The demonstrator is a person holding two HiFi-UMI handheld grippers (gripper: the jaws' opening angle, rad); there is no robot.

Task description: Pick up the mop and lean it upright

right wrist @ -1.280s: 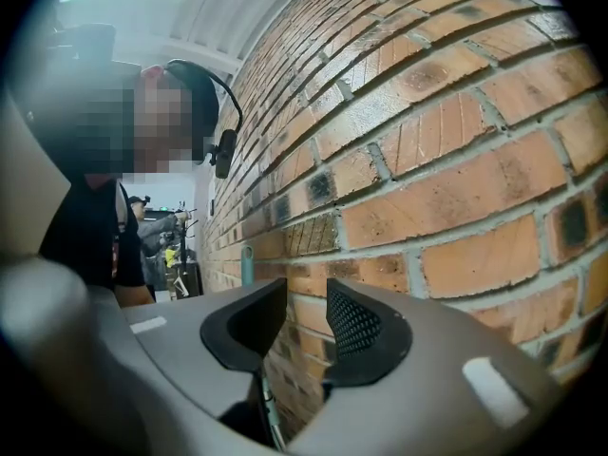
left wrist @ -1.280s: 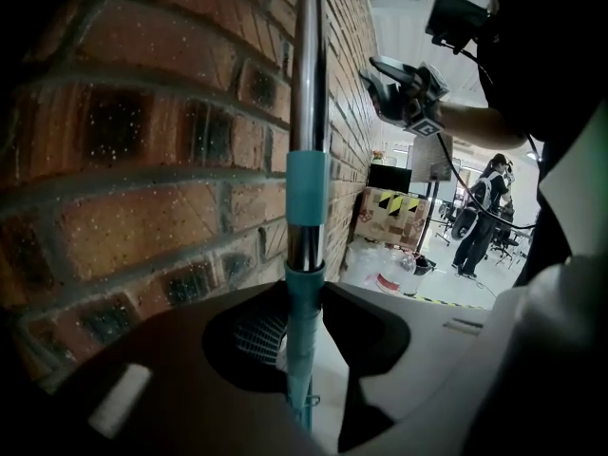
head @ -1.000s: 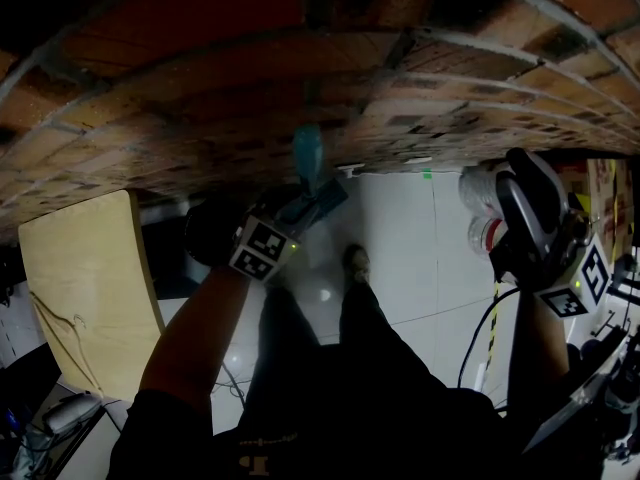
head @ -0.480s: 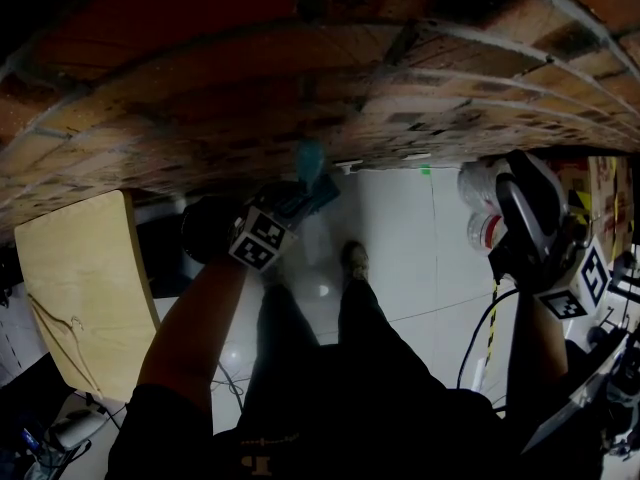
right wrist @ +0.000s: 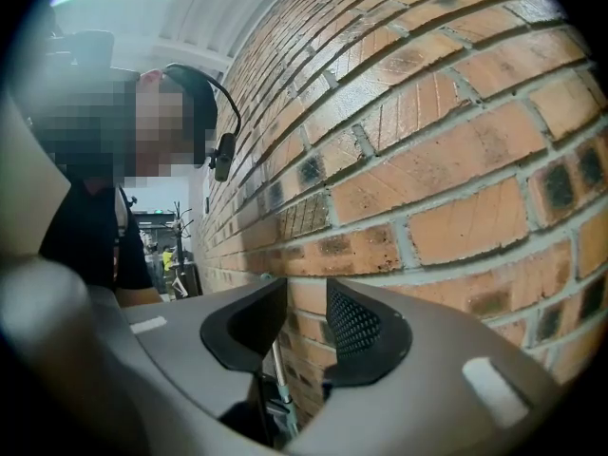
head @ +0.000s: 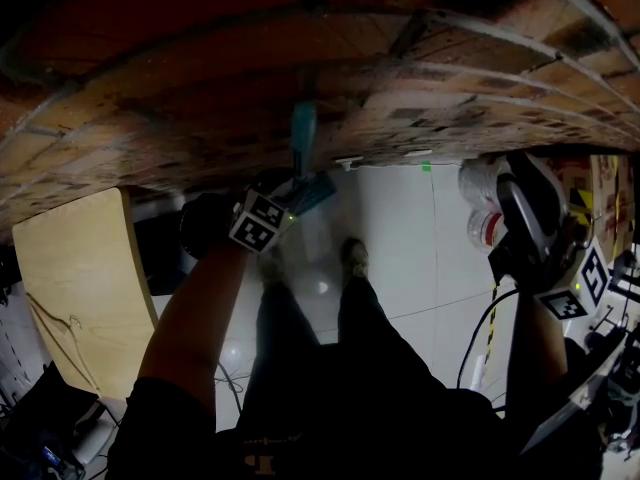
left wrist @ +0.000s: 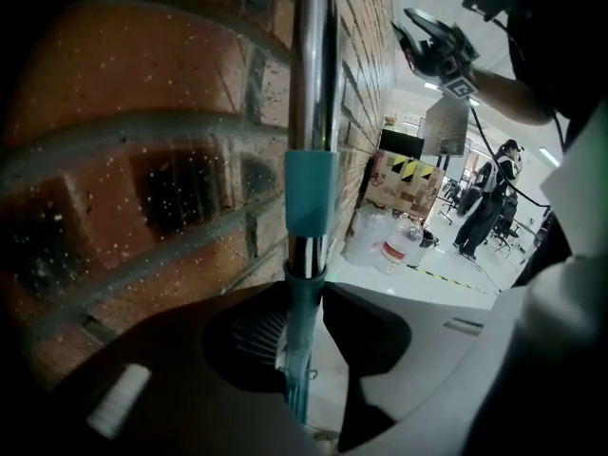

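Left gripper point(left wrist: 300, 325): jaws are closing round the mop handle point(left wrist: 310, 186), pads pressing on its teal lower section just under the teal collar. Above the collar the chrome pole is running up close alongside the wall point(left wrist: 142, 160), near upright. Whether it is touching the brick, I cannot tell. The mop head is not showing in any view.

Right gripper point(right wrist: 304, 326): jaws are standing apart and gripping nothing. Only brick point(right wrist: 456, 160) and a thin rod farther off are showing through the gap.

Step in hand, as I judge it: leaning the mop on the wall.
- The foot should be bearing on the floor point(head: 400, 228) before the pads are easing off.
- The top of the pole should be resting on brick, tilted slightly in, so it is not sliding sideways.
- Release should be slow, with the free right gripper ready to steady the pole.

View differences:
- The left gripper view is giving the grip itself and the pole's line against the bricks, plus jugs point(left wrist: 394, 245) on the floor beyond.
- The head view is too dark for the grip. It is showing instead that the right gripper point(head: 515, 183) is hanging well apart from the mop point(head: 303, 136).
- It is also showing a tan board point(head: 85, 288) leaning to the left.
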